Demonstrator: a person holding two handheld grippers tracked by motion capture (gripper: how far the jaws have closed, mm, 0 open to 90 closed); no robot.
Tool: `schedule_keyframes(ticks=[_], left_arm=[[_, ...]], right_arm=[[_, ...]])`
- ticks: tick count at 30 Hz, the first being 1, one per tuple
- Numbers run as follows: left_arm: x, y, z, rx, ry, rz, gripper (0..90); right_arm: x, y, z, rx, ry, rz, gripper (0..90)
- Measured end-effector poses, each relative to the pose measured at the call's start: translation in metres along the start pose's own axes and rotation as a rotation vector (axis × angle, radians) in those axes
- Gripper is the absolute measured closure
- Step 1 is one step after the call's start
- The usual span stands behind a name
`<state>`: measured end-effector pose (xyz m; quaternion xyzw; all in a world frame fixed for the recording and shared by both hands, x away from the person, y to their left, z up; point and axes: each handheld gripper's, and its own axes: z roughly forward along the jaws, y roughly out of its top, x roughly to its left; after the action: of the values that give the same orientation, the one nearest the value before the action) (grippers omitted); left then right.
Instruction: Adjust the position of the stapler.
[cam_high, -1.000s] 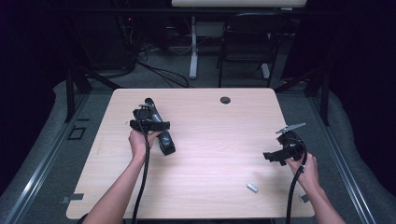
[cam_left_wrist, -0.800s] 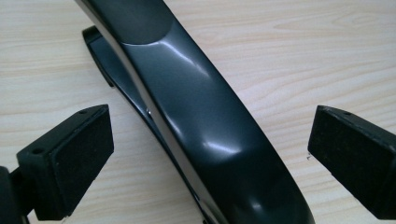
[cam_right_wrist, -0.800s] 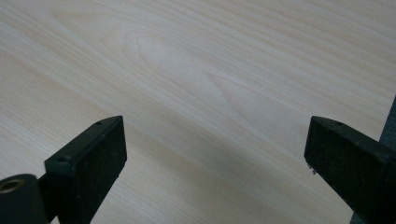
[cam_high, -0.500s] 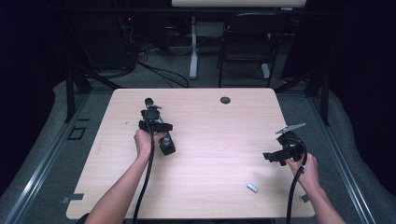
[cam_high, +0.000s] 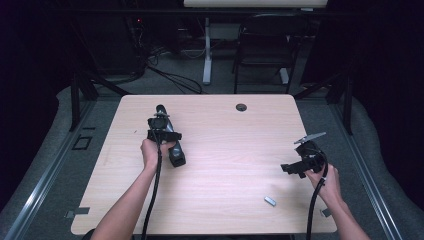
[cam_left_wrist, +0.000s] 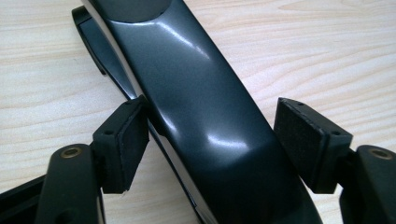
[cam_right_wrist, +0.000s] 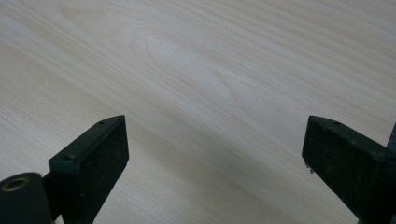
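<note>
Both tongs wide. Left tongs (cam_left_wrist: 215, 137), turned slightly since a second ago, astride dark casing (cam_left_wrist: 187, 79), unclamped; right tongs (cam_right_wrist: 212, 156) empty over counter (cam_right_wrist: 187, 56).

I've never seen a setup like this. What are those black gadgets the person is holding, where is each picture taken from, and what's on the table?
There is no robot here: a person holds a two-jaw clamp tool in each hand. The high view looks down on a pale wooden table. The left gripper is at that view's left, the right gripper at its right.

The other two pictures come from small cameras riding on each tool, looking along its black jaws. In the left gripper view, a long glossy dark object, which I cannot identify, lies on the wood between the open jaws; one pad touches it, the other stands apart. In the right gripper view, the jaws are open over bare wood.

Also on the table: a small pale object near the right hand and a round dark grommet at the far edge.
</note>
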<state>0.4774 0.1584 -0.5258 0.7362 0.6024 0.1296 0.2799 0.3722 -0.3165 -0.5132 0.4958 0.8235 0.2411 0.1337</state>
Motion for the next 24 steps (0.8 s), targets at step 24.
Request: schedule_keyframes(ticks=[24], left_arm=[[0.009,-0.009,-0.011,0.02,-0.1,0.057,42.9]], right_arm=[[0.001,-0.002,0.0,0.008,0.022,-0.006,7.0]])
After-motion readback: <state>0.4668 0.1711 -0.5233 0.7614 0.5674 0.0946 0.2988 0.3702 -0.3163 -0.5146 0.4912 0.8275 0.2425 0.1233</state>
